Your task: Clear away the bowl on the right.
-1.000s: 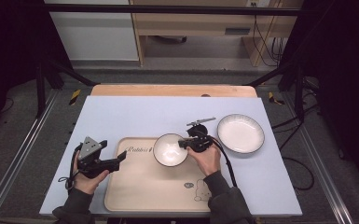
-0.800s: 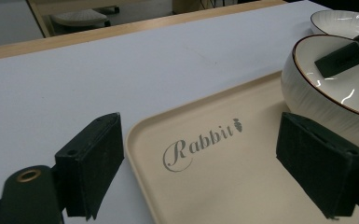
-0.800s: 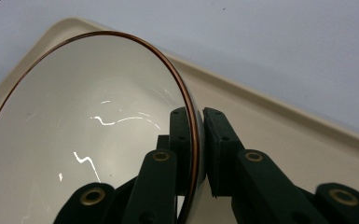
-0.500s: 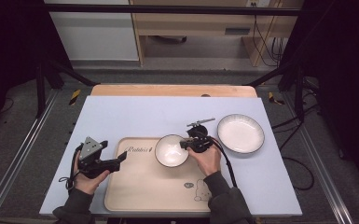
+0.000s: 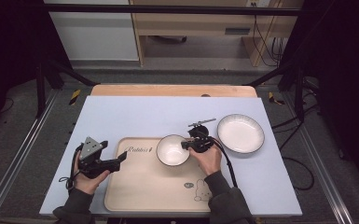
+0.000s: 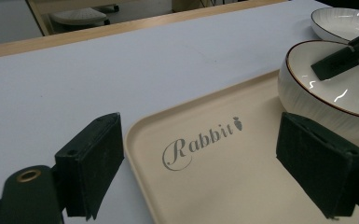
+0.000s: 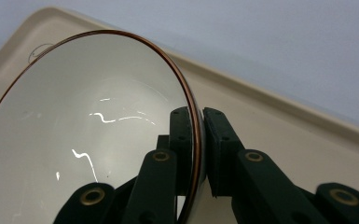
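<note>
My right gripper (image 7: 196,154) pinches the bowl (image 5: 172,150) rim at its right edge, over the tray's (image 5: 140,186) far right corner; left gripper (image 6: 214,172) gapes empty.

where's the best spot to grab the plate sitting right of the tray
Take the plate by its raised rim on the near-left edge, the side closest to the right claw, one jaw inside and one outside. It lies flat and shallow on the table, so only the thin upturned rim offers a pinch, as with the bowl that claw is shut on.
</note>
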`<state>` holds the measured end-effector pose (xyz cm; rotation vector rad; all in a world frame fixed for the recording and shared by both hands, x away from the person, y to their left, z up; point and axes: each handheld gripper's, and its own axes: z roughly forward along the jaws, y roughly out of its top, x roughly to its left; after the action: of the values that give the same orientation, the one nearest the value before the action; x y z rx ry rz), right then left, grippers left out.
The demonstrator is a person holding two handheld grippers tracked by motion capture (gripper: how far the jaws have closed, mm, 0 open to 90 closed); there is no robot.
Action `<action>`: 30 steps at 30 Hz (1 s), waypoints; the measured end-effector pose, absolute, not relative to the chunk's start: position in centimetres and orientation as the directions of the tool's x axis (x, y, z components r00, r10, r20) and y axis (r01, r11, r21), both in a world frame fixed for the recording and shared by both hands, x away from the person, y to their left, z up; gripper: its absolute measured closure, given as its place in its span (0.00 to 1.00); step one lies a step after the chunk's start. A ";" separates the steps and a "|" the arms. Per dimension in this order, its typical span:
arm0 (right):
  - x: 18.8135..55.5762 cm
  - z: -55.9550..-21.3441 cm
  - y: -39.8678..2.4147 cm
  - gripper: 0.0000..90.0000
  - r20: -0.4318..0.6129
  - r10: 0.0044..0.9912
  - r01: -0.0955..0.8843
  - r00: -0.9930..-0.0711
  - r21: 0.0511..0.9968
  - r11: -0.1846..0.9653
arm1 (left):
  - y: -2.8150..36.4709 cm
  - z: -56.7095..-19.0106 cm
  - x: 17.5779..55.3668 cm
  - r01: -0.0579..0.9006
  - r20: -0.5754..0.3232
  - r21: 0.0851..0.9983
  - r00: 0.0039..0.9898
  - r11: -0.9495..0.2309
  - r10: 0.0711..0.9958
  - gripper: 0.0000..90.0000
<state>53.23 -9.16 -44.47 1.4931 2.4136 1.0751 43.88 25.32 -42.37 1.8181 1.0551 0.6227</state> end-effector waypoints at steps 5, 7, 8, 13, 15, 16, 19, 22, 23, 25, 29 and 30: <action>53.4 -44.8 -9.2 0.92 0.252 0.821 0.743 -0.512 0.609 0.277 | 25.3 -42.4 43.9 0.401 -0.018 0.890 0.506 -0.216 0.863 0.16; 53.4 -44.8 -9.2 0.92 0.252 0.821 0.744 -0.512 0.609 0.277 | 25.3 -42.4 43.9 0.400 -0.018 0.891 0.506 -0.216 0.862 0.16; 53.4 -44.8 -9.2 0.92 0.250 0.821 0.742 -0.513 0.610 0.278 | 25.4 -42.4 43.9 0.401 -0.016 0.889 0.507 -0.219 0.862 0.16; 53.4 -44.8 -9.2 0.91 0.236 0.818 0.730 -0.524 0.620 0.289 | 25.3 -42.4 43.9 0.401 -0.016 0.889 0.507 -0.219 0.862 0.16; 53.3 -44.7 -9.2 0.84 0.228 0.813 0.714 -0.536 0.636 0.292 | 25.3 -42.4 43.9 0.400 -0.018 0.891 0.506 -0.216 0.863 0.16; 53.2 -44.5 -9.2 0.81 0.223 0.814 0.708 -0.537 0.643 0.291 | 25.3 -42.4 43.9 0.400 -0.018 0.891 0.505 -0.215 0.863 0.16; 52.9 -44.1 -9.3 0.69 0.209 0.806 0.682 -0.554 0.669 0.296 | 25.3 -42.3 43.9 0.399 -0.018 0.891 0.506 -0.215 0.862 0.16; 52.6 -43.6 -9.6 0.58 0.185 0.811 0.654 -0.556 0.699 0.289 | 25.4 -42.3 43.8 0.398 -0.017 0.891 0.507 -0.217 0.862 0.16; 52.5 -43.3 -9.8 0.53 0.177 0.812 0.640 -0.556 0.714 0.283 | 25.4 -42.3 43.8 0.398 -0.016 0.891 0.507 -0.217 0.862 0.16; 52.4 -42.9 -10.0 0.48 0.168 0.815 0.622 -0.554 0.734 0.272 | 25.4 -42.2 43.8 0.397 -0.016 0.892 0.506 -0.216 0.862 0.16; 51.8 -42.0 -10.4 0.36 0.145 0.816 0.572 -0.559 0.780 0.253 | 25.4 -42.2 43.8 0.396 -0.019 0.894 0.504 -0.212 0.863 0.16; 51.6 -41.8 -10.5 0.34 0.141 0.817 0.561 -0.559 0.790 0.247 | 25.4 -42.2 43.8 0.396 -0.019 0.894 0.504 -0.212 0.863 0.16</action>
<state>51.58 -10.51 -41.80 1.2761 2.2255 1.2136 43.79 25.45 -42.18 1.8113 1.0533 0.6267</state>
